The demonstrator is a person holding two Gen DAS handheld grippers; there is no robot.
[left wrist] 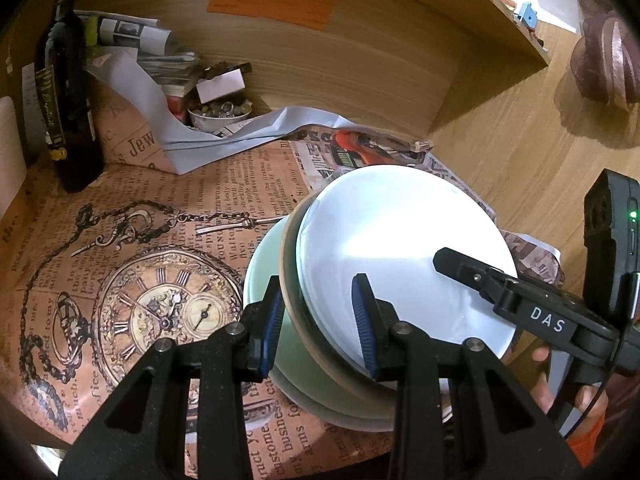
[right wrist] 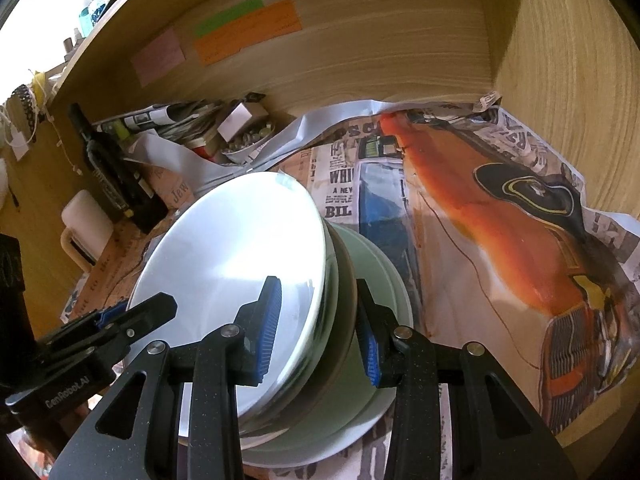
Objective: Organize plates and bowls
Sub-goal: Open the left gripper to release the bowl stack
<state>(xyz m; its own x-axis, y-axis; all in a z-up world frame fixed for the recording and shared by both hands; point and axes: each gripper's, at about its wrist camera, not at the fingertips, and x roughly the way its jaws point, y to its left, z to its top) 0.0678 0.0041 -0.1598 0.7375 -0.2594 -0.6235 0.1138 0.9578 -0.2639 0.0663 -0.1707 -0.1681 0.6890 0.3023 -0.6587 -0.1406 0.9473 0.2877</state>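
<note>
A white plate [left wrist: 400, 240] [right wrist: 224, 260] tops a tilted stack over a brown-rimmed plate [left wrist: 289, 264] [right wrist: 346, 280]. Under them sits a pale green bowl [left wrist: 260, 264] [right wrist: 384, 280] on printed paper. My left gripper [left wrist: 320, 320] is shut on the stack's near rim, one pad on the white face and one outside the brown rim. My right gripper [right wrist: 320, 328] clamps the opposite rim the same way. Each gripper shows in the other's view: the right gripper [left wrist: 460, 268] at the plate's right edge, the left gripper [right wrist: 160, 308] at its left edge.
The shelf floor is lined with printed paper [left wrist: 120, 240]. A dark bottle [left wrist: 68, 120] stands at the back left, beside folded papers and a small bowl of trinkets [left wrist: 218, 114]. A white mug [right wrist: 84, 224] sits left. Wooden walls [right wrist: 400, 40] close the back and right.
</note>
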